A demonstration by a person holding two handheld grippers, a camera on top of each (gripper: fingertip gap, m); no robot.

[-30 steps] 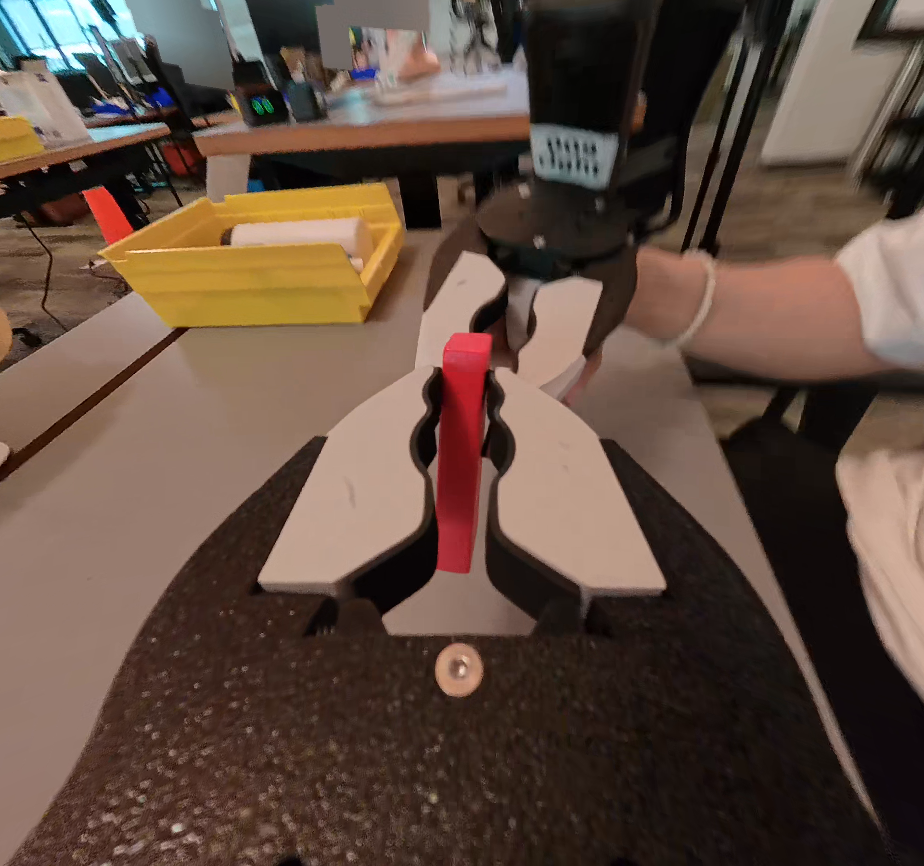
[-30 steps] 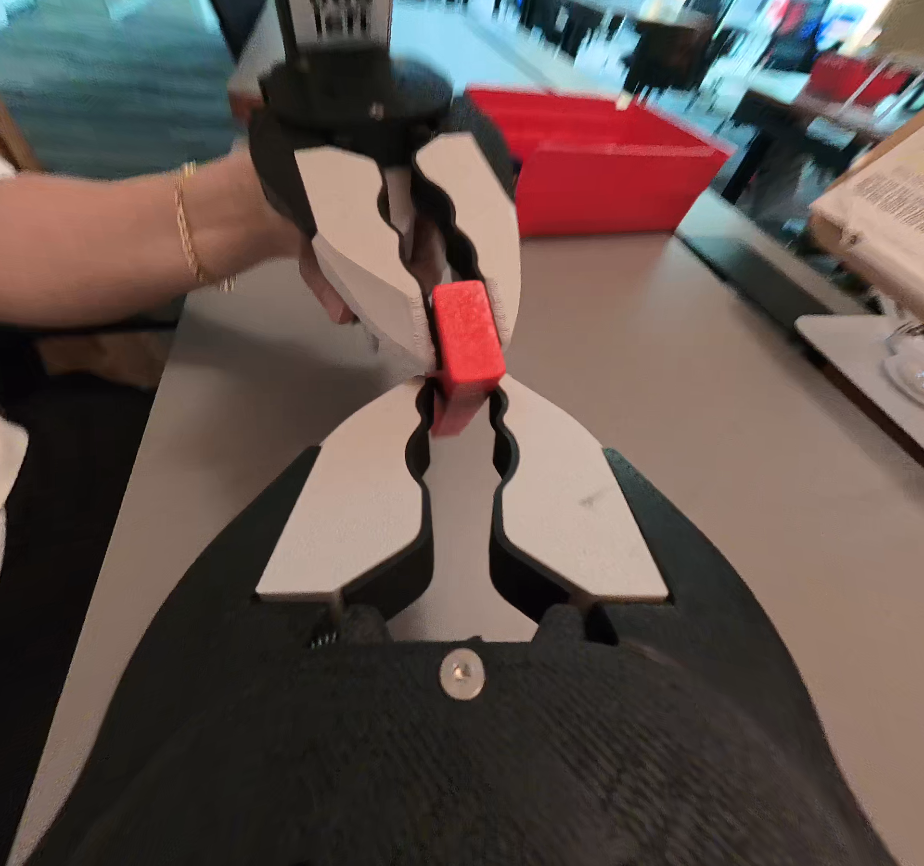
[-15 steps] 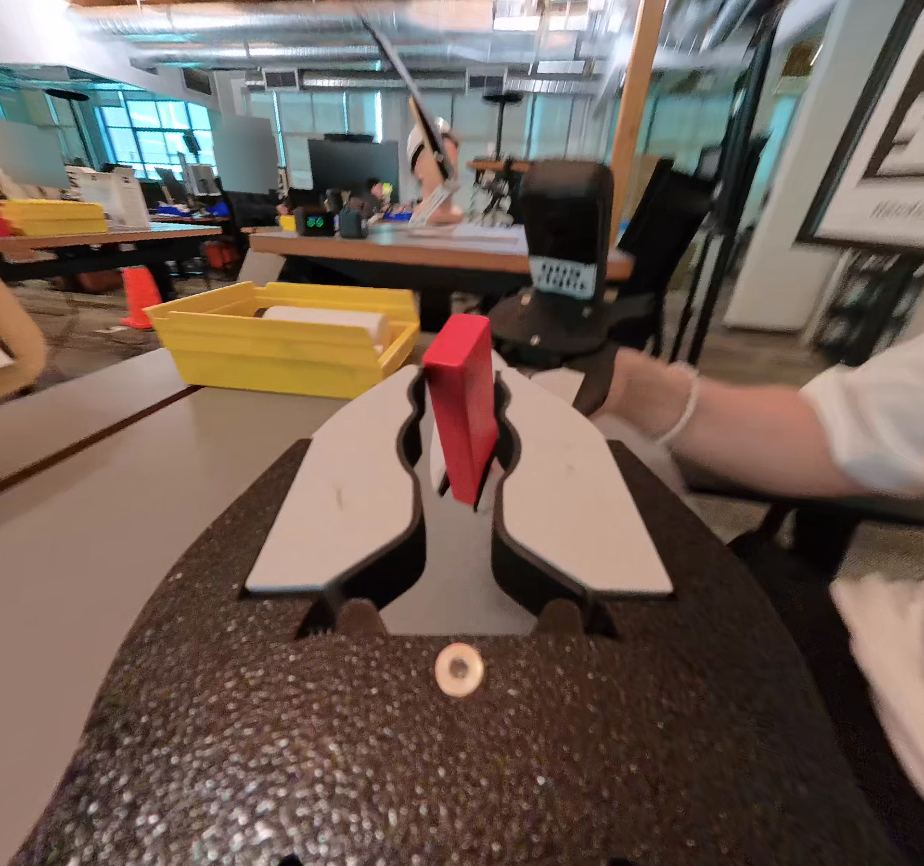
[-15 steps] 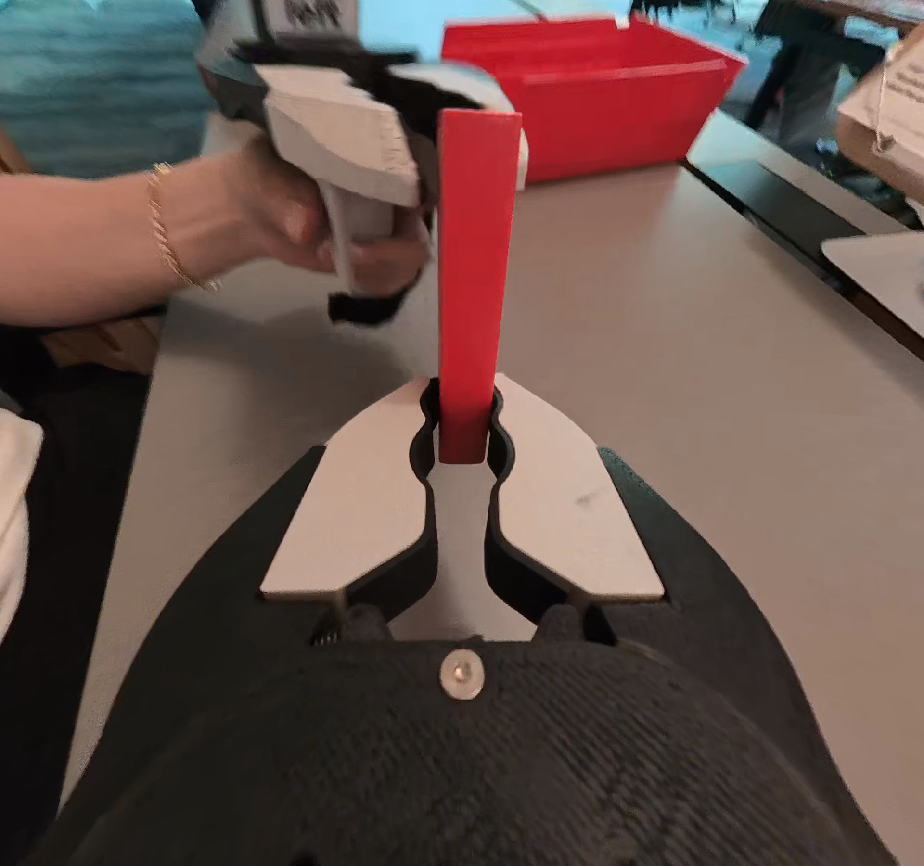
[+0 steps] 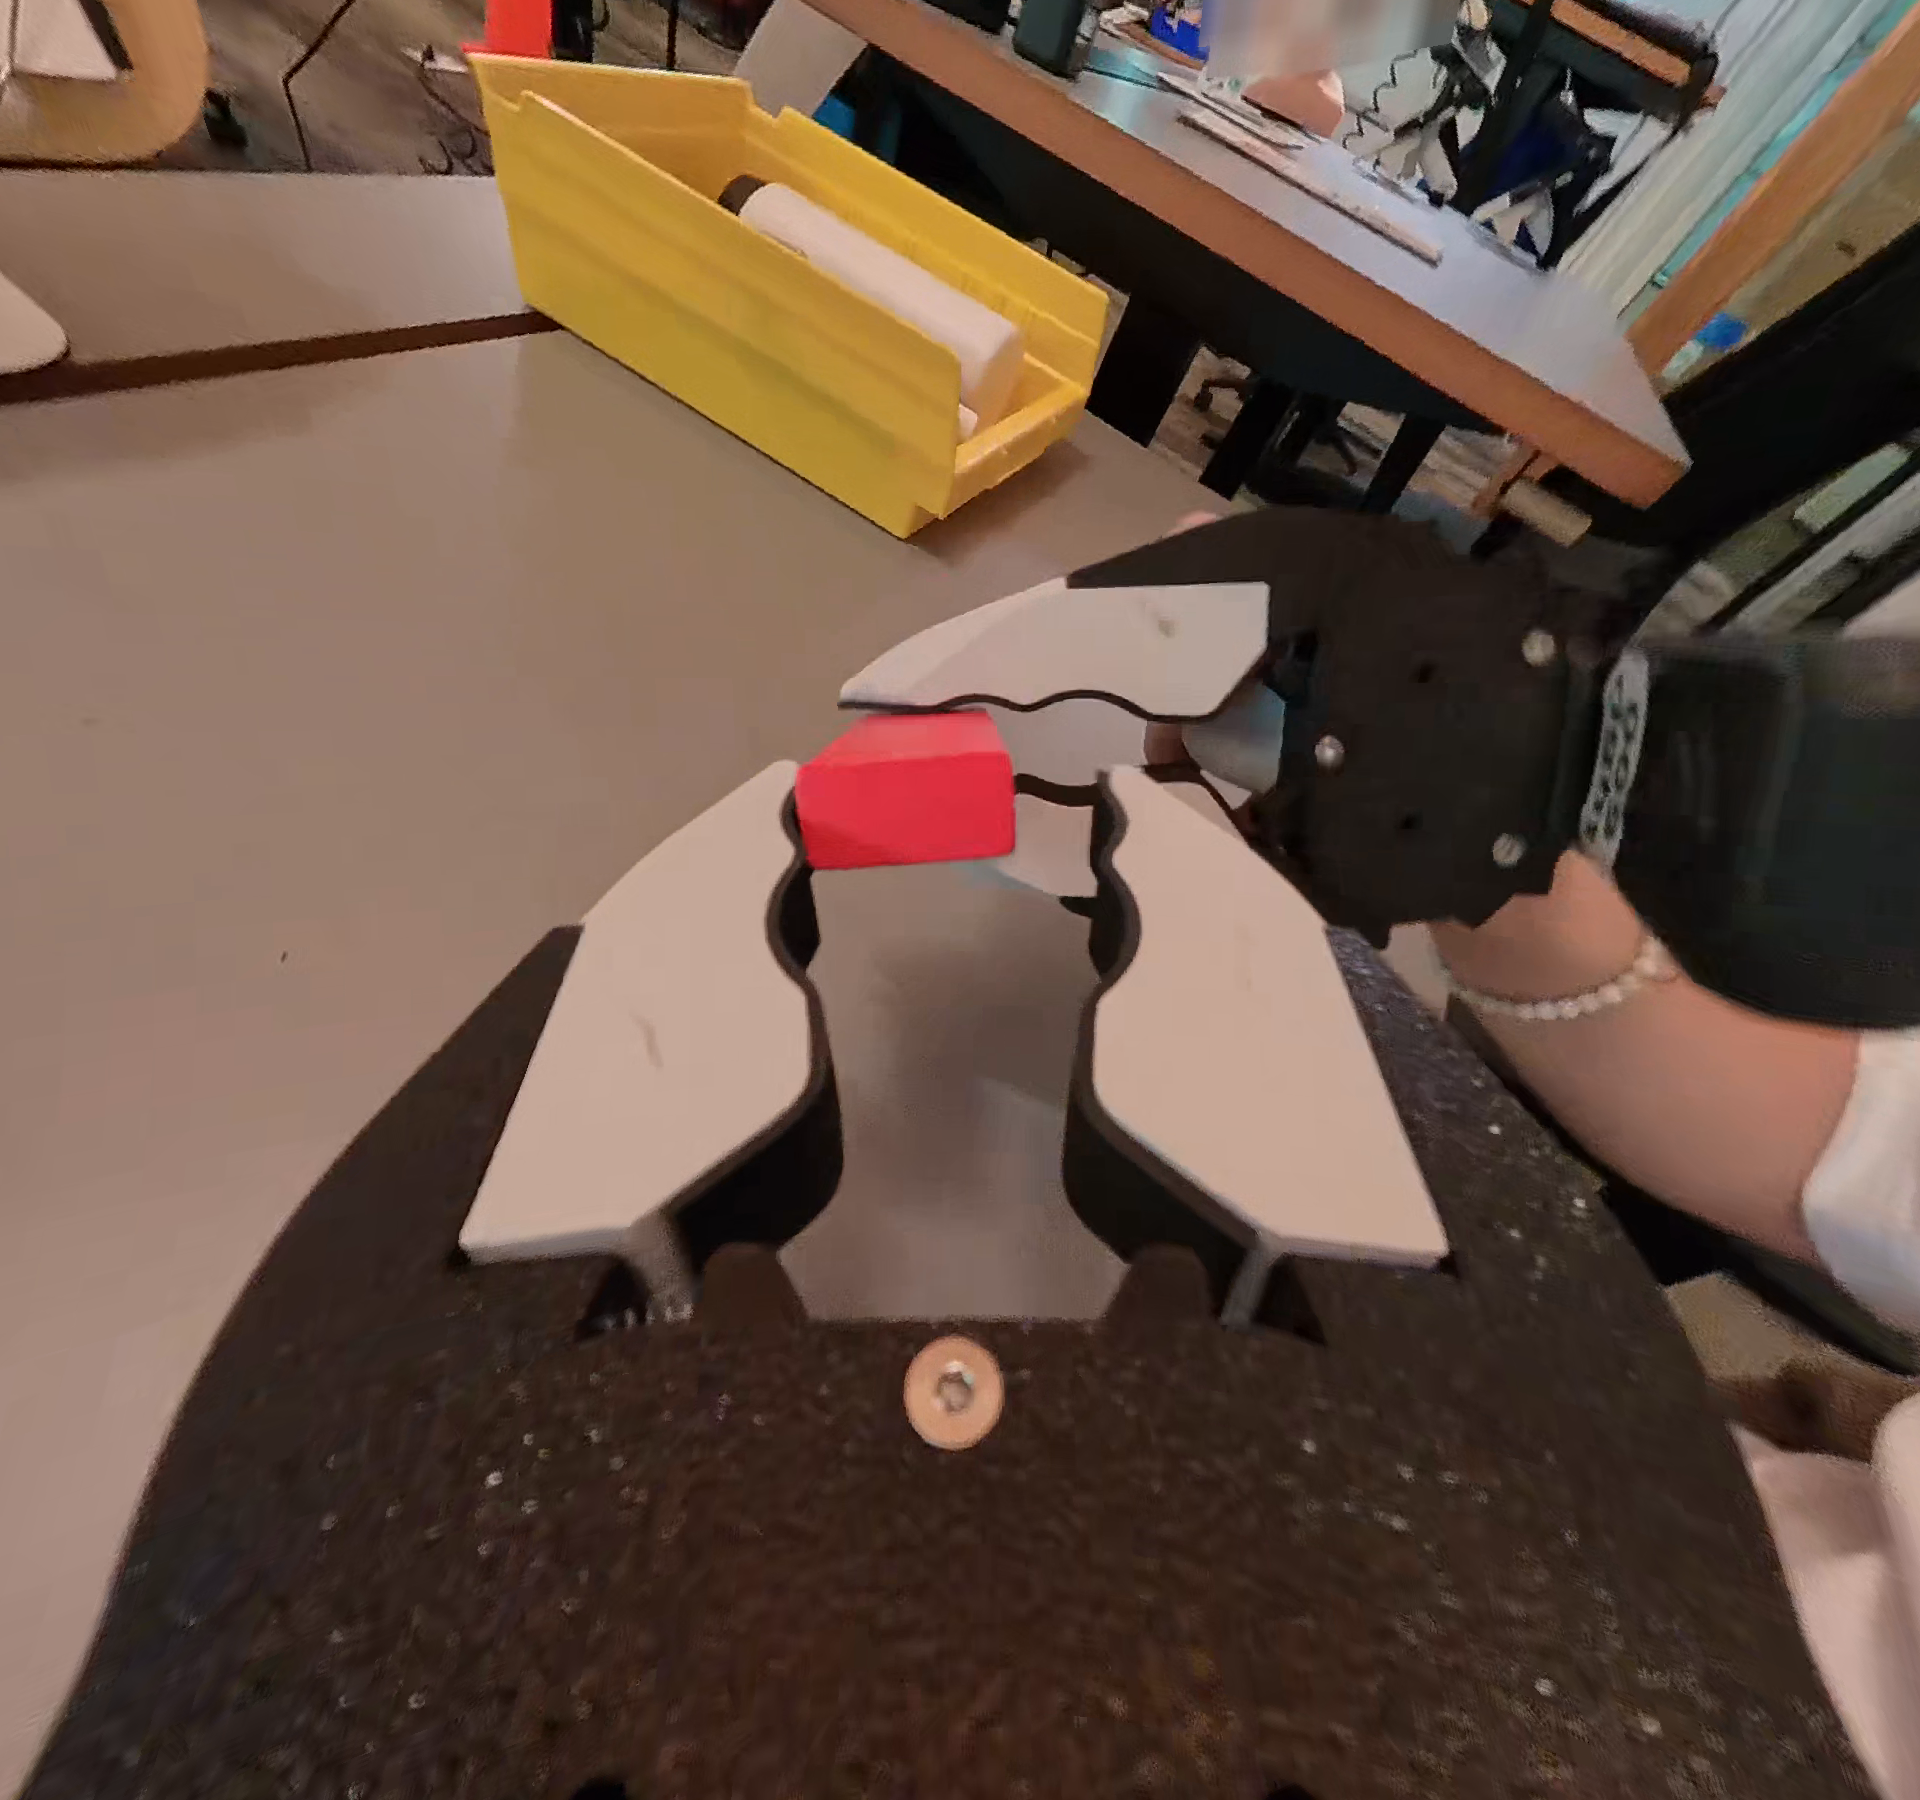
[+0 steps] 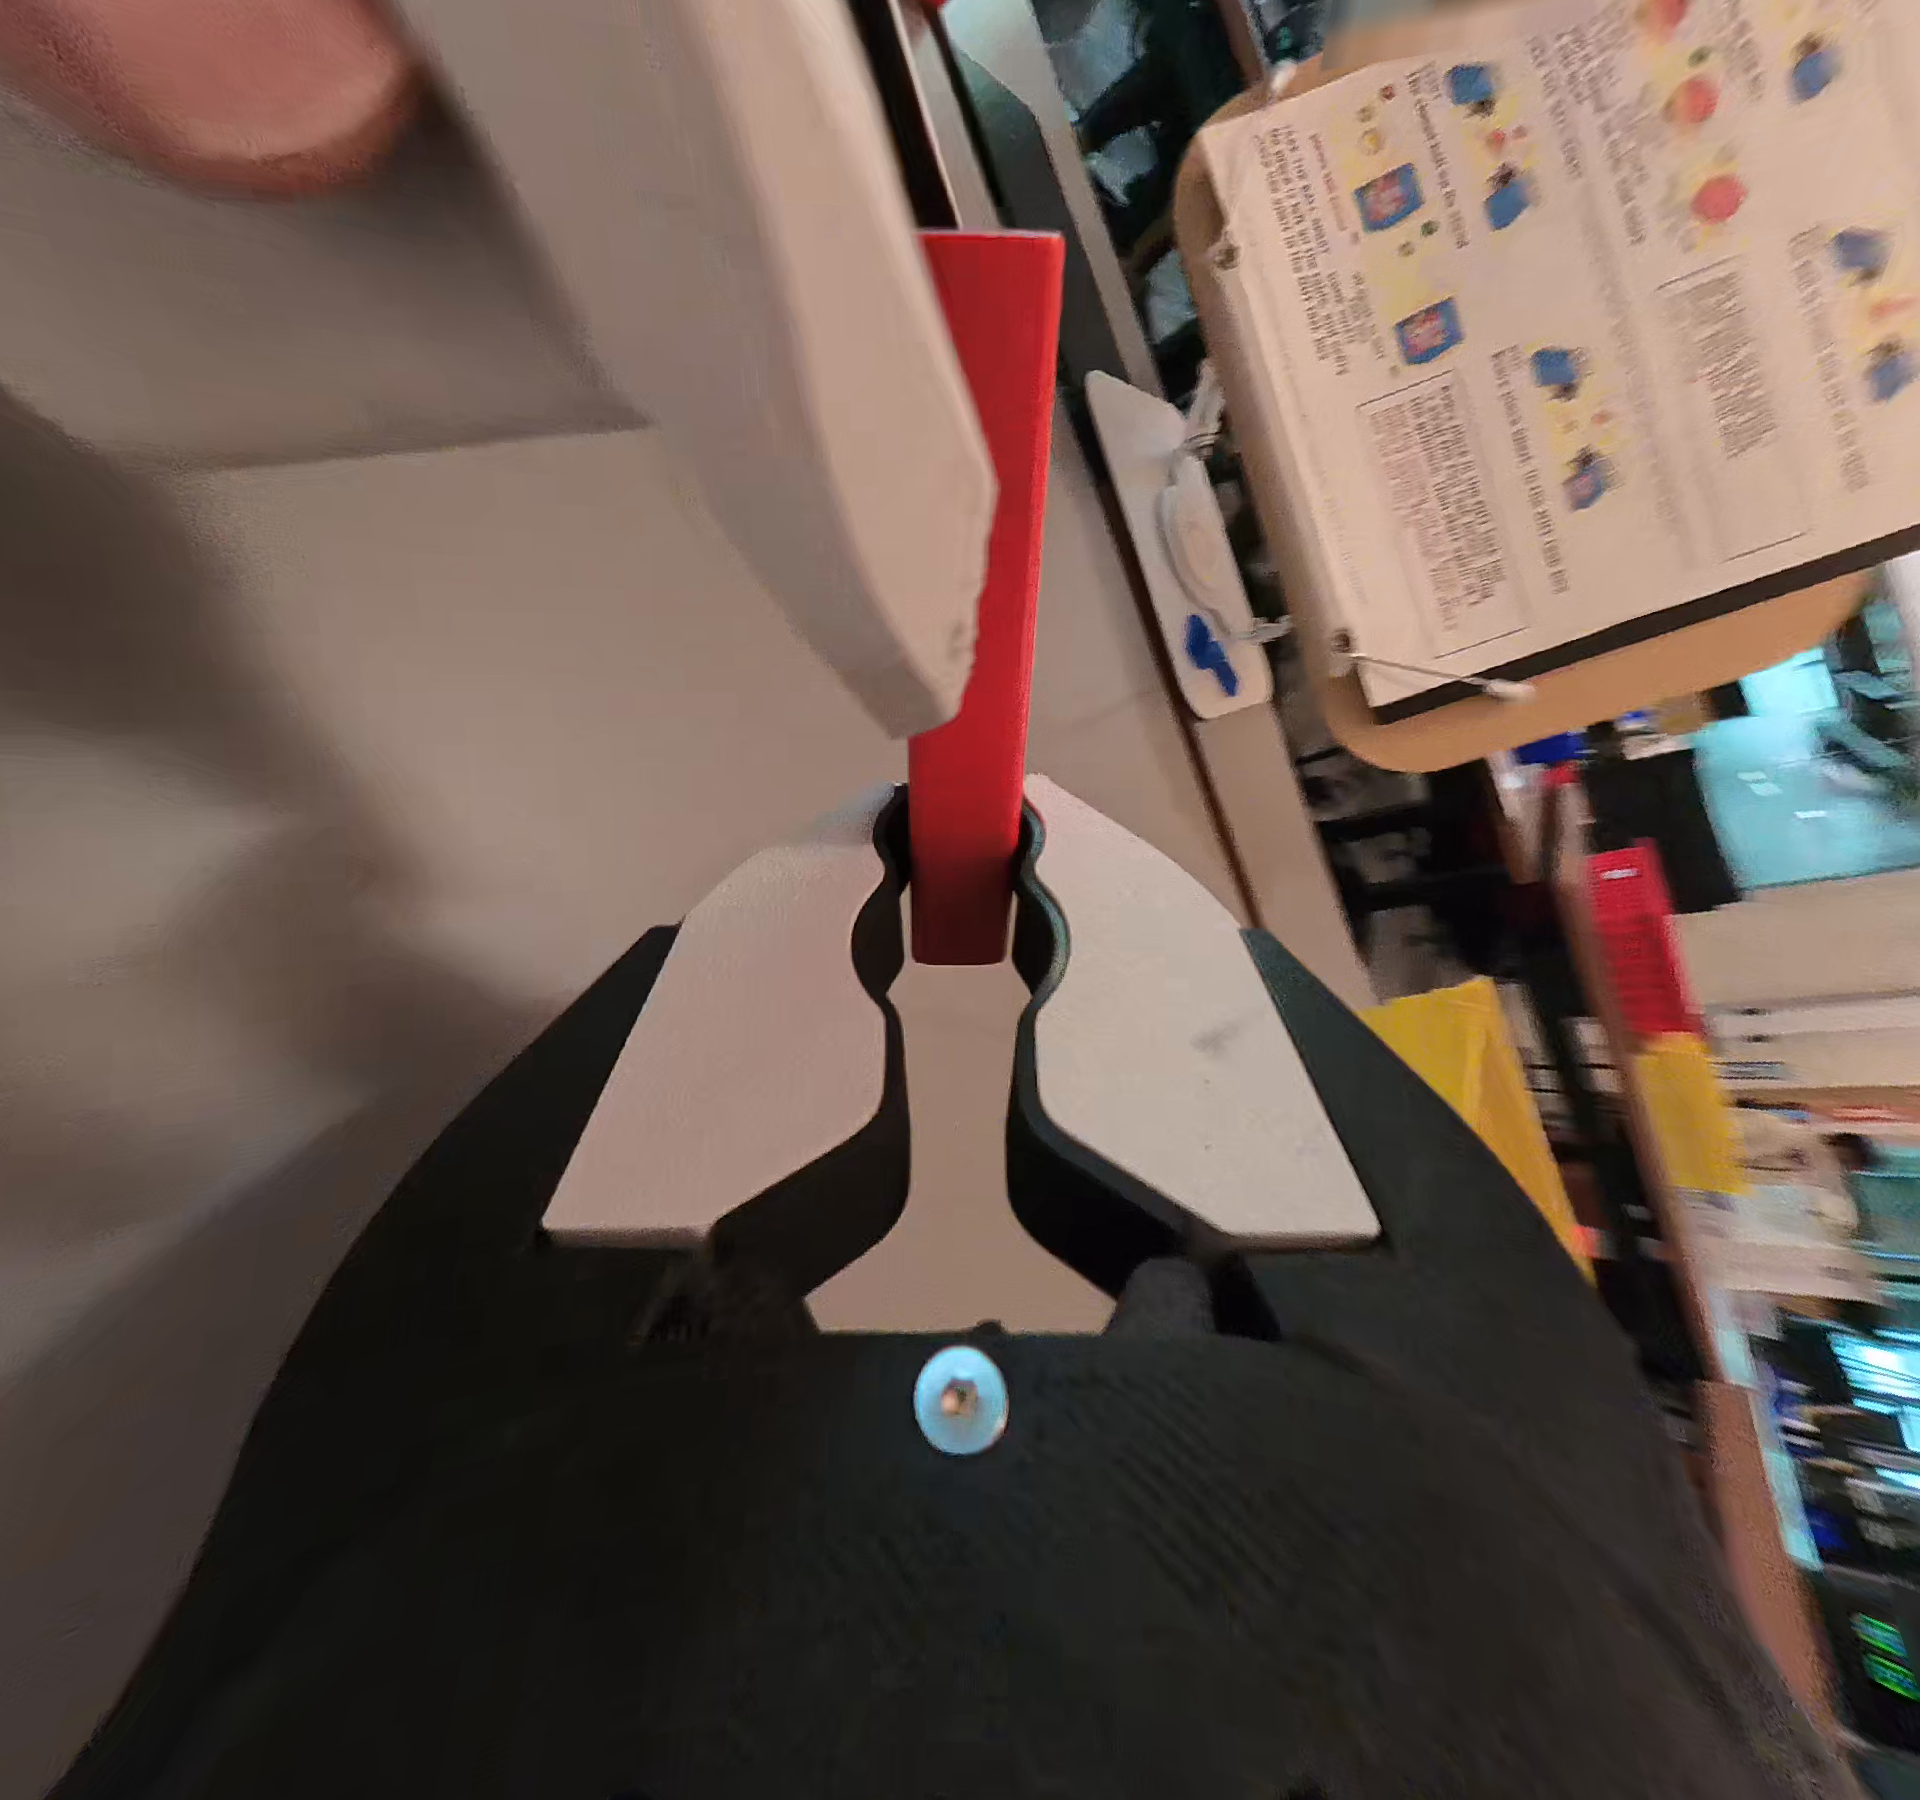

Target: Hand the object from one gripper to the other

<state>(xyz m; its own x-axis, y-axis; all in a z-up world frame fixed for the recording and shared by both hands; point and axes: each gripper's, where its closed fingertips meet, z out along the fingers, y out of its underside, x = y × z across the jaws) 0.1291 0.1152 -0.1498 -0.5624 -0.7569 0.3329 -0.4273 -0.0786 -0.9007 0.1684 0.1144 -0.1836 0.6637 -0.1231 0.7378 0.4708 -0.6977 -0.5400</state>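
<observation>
My right gripper (image 6: 961,815) pinches one end of the red block (image 6: 982,545) tight between its tips. My left gripper (image 5: 940,815) is spread wide, and the other end of the block sits just inside its left fingertip (image 5: 727,877). So I think I am in the middle of the pass. Next I should slide my left gripper around the block, squeeze, and only then let go. The yellow bin (image 5: 665,296) sits far behind the block on the table (image 5: 312,659).
</observation>
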